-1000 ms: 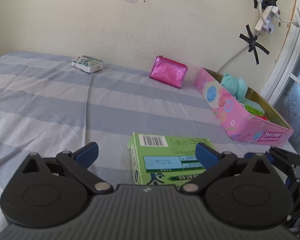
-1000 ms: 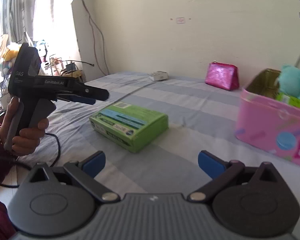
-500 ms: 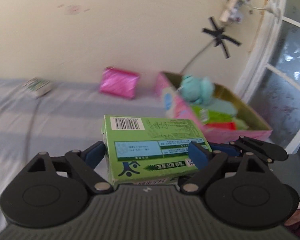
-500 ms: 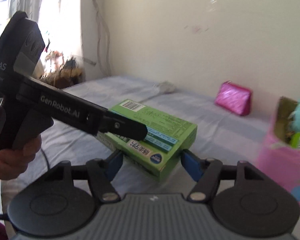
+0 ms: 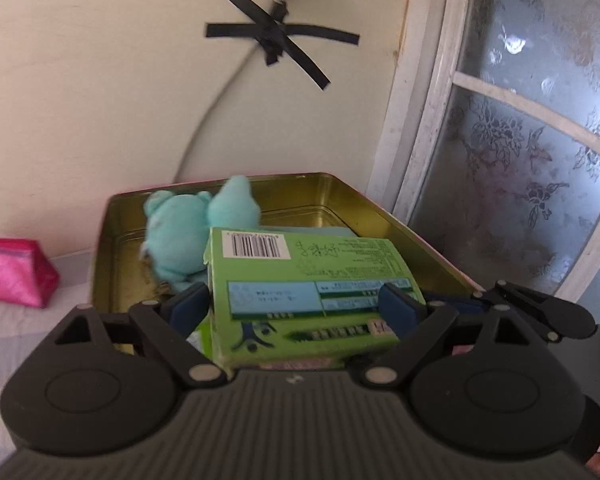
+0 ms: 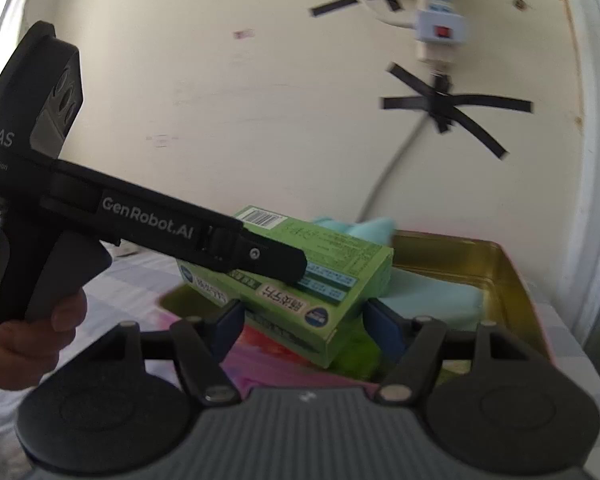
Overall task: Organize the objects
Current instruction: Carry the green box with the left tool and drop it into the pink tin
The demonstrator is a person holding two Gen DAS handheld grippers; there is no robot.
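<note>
Two grippers clamp one green box (image 5: pixel 312 292) between them, and it hangs just above the open tin (image 5: pixel 340 196). In the left wrist view the left gripper (image 5: pixel 296 308) has its blue pads (image 5: pixel 188 306) against the box's two short ends; its fingers have just eased slightly wider, yet the box sits between them and both pads touch it. In the right wrist view the right gripper (image 6: pixel 306 322) pinches the same box (image 6: pixel 296 276) across its near corner, a pad on each side. From there the left gripper shows as a long black bar crossing the box's top from the left, held by a person's hand (image 6: pixel 32 332) at the near left edge.

The box is tilted, its barcode end far and raised, its printed face up. It overlaps the near right part of the tin. Inside the tin, at the far left, a teal plush toy (image 5: pixel 188 232) lies against the gold lining, just beyond the box. Flat teal and green things lie under the box, too hidden to name. The tin's outer wall is pink.

Left of the tin, a shiny pink pouch (image 5: pixel 16 272) rests on the striped sheet (image 5: pixel 24 332) near the wall. On the wall, crossed black tape (image 5: pixel 276 44) pins a cable. A frosted window (image 5: pixel 532 152) stands to the right.
</note>
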